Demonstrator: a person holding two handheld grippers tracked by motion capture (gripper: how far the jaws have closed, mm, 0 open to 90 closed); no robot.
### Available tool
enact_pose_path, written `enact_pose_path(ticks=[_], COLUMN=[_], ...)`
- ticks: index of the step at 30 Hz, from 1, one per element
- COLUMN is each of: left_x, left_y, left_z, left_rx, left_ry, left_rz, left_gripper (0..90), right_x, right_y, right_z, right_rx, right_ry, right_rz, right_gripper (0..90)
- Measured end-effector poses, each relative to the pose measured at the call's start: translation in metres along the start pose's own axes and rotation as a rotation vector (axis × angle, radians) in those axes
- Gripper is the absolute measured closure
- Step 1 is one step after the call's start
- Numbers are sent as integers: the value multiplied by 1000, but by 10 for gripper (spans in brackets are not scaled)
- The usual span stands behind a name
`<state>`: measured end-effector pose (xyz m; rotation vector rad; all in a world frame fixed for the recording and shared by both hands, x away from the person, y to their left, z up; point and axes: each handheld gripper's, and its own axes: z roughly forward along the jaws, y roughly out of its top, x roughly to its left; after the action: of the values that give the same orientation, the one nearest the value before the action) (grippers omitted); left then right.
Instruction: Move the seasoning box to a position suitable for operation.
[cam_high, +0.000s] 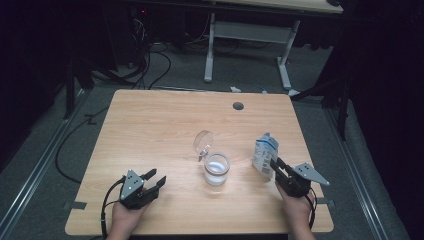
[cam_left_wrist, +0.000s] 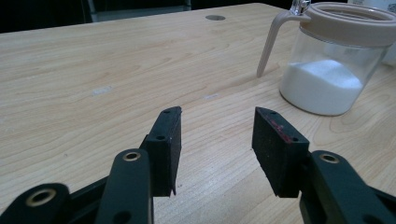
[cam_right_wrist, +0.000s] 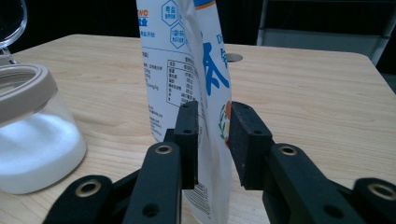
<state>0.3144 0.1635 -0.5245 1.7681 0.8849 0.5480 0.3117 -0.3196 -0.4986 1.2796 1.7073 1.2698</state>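
A white and blue pouch (cam_high: 264, 152) stands upright on the wooden table (cam_high: 150, 125), right of centre. My right gripper (cam_high: 276, 162) reaches it from the near side. In the right gripper view the pouch (cam_right_wrist: 177, 70) passes between the jaws of the right gripper (cam_right_wrist: 212, 107), which stand slightly apart around its edge without pinching it. A clear glass jar (cam_high: 216, 170) with white powder sits at the middle, its hinged lid (cam_high: 203, 142) flipped up. My left gripper (cam_high: 156, 176) rests open near the front left, empty, aimed toward the jar (cam_left_wrist: 327, 70).
A round cable hole (cam_high: 238, 106) lies in the table's far side. Behind the table stands another desk on white legs (cam_high: 210, 50), with cables on the grey floor. The jar (cam_right_wrist: 28, 140) sits close to the left of the pouch.
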Motion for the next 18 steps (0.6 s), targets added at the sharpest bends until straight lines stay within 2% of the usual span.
enact_pose_path(ticks=[9, 13, 18], left_x=[-2, -4, -3], left_y=[-1, -2, -2], left_z=[3, 5, 8], left_rx=[5, 16, 31], left_ry=[-5, -8, -1], left_rz=[-1, 10, -8], left_gripper=[530, 536, 532], right_x=[3, 5, 8], right_y=[-2, -8, -17], right_z=[0, -5, -13], right_rx=[36, 58, 90], right_ry=[-9, -16, -23], right_rz=[-2, -17, -30], right_gripper=[585, 568, 564])
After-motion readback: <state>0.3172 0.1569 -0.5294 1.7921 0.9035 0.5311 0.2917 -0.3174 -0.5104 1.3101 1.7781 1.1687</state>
